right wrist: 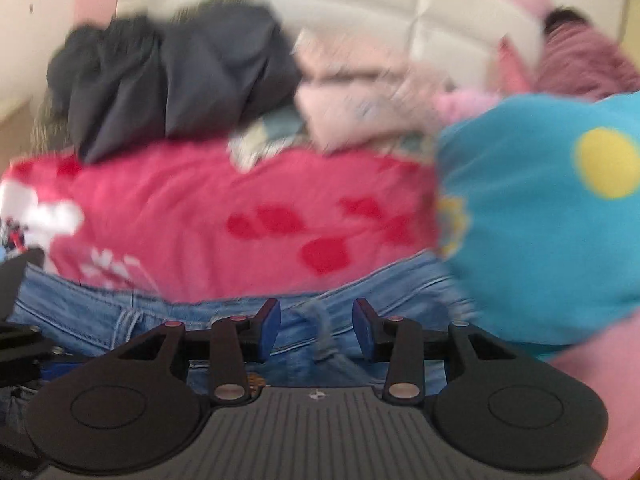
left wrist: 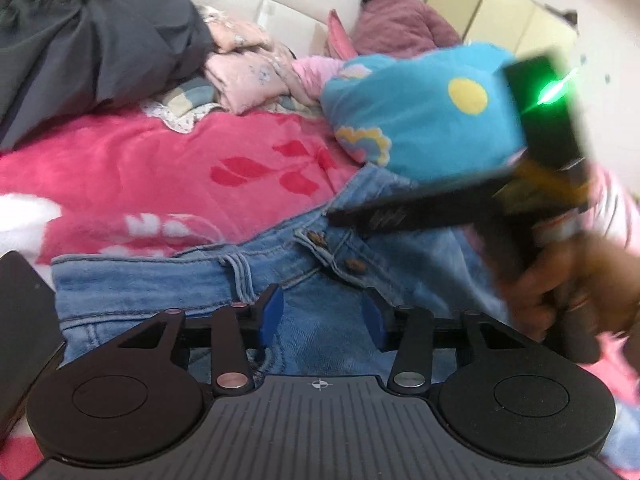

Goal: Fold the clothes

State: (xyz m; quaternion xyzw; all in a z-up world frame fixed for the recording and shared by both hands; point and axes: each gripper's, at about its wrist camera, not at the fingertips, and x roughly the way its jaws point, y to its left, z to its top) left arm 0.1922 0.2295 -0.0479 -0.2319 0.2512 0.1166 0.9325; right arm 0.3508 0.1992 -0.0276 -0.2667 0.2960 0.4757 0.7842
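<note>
Jeans lie waistband-up on the pink blanket. Left gripper and right gripper both spread, unclenched, over denim (right view blurred).

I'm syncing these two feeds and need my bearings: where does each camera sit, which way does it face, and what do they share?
Left wrist: behind the open left gripper, low over the jeans, facing the headboard; the right hand shows.
Right wrist: behind the open right gripper, over the jeans' waistband, facing likewise, blurred.
Shared: jeans, pink blanket, blue cushion, dark garment.
</note>
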